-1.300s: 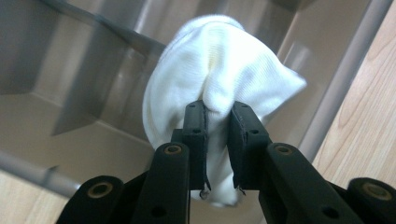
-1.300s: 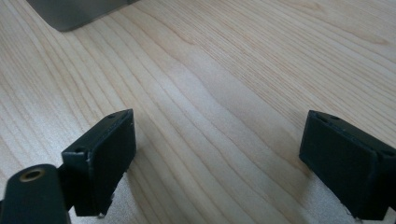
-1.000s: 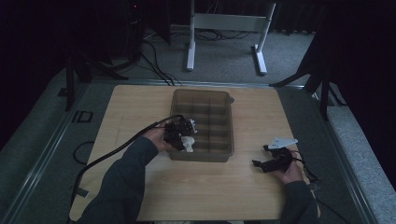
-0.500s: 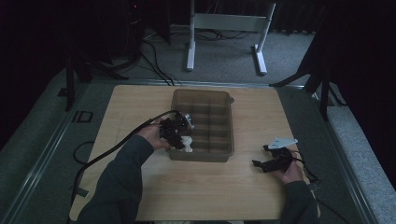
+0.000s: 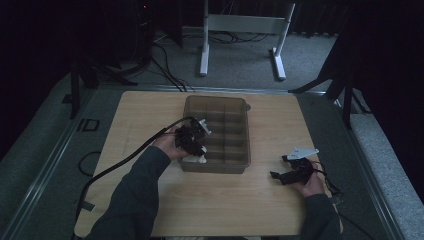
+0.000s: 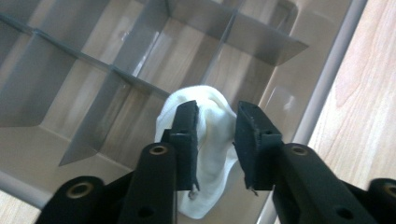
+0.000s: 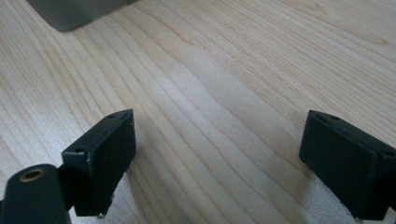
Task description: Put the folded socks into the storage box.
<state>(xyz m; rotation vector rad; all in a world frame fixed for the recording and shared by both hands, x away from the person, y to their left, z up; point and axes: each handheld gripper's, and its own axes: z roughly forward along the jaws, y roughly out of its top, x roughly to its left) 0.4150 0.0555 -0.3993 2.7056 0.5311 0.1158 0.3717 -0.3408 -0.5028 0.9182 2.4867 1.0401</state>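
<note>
Item one, the left gripper [image 5: 196, 147]: it is hovering over the near-left corner of the divided tray [image 5: 243, 107], a hand wrapped around its body and a black cable [image 5: 125, 157] trailing away from the tray toward the table's near-left edge. In the left gripper view its jaws are standing a little apart with the white cloth [image 6: 205, 154] running up between them; they have just been closing, the left-hand pad is lying against the fabric, while a strip of cloth is showing between the right-hand pad and the fold, so a firm clamp cannot be told. Item two, the white cloth: it is sitting bunched in the tray's near-left corner compartment, spilling partly over the rim there in the high view. Item three, the divided tray: a translucent grey-brown bin with crossed partitions, it is resting at the middle of the wooden table [image 5: 270, 195]. Item four, the right gripper [image 5: 281, 175]: it is lying low on the table well to the right of the tray's near-right corner, its jaws spread wide over bare wood, nothing between them.
</note>
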